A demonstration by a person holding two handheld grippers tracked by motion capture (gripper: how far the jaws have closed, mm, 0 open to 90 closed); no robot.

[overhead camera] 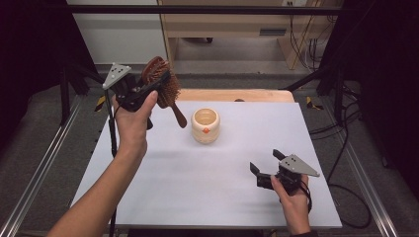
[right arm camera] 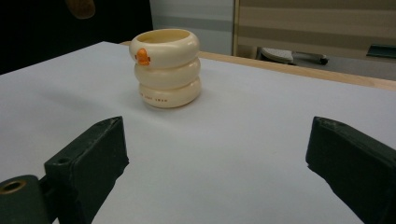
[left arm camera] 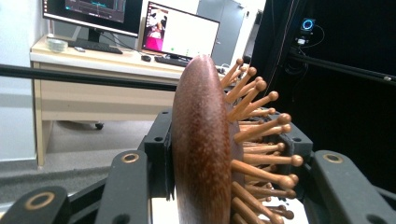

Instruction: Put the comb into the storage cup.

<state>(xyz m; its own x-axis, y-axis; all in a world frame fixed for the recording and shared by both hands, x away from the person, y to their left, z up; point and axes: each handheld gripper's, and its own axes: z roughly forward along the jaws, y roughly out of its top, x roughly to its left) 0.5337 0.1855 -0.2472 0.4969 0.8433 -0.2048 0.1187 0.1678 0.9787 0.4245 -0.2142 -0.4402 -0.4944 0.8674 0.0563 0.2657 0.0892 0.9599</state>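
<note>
Left gripper [overhead camera: 148, 86], raised above the bench's [overhead camera: 163, 197] far left corner, has jaws clenched on the wooden hairbrush [overhead camera: 165, 89]. Right gripper [overhead camera: 264, 173] rests near right, jaws released. The cream cup [overhead camera: 205, 125] stands mid-bench, far side.

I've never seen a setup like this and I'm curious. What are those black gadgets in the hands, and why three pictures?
A person holds a hand-operated two-jaw tool in each hand. One picture looks down from above the table; the other two come from cameras riding on each tool. The left tool is clamped on a wooden hairbrush, lifted above the table; its bristles show close up. The right tool rests open near the table's edge, holding nothing. A cream cup with an orange beak stands mid-table.
</note>
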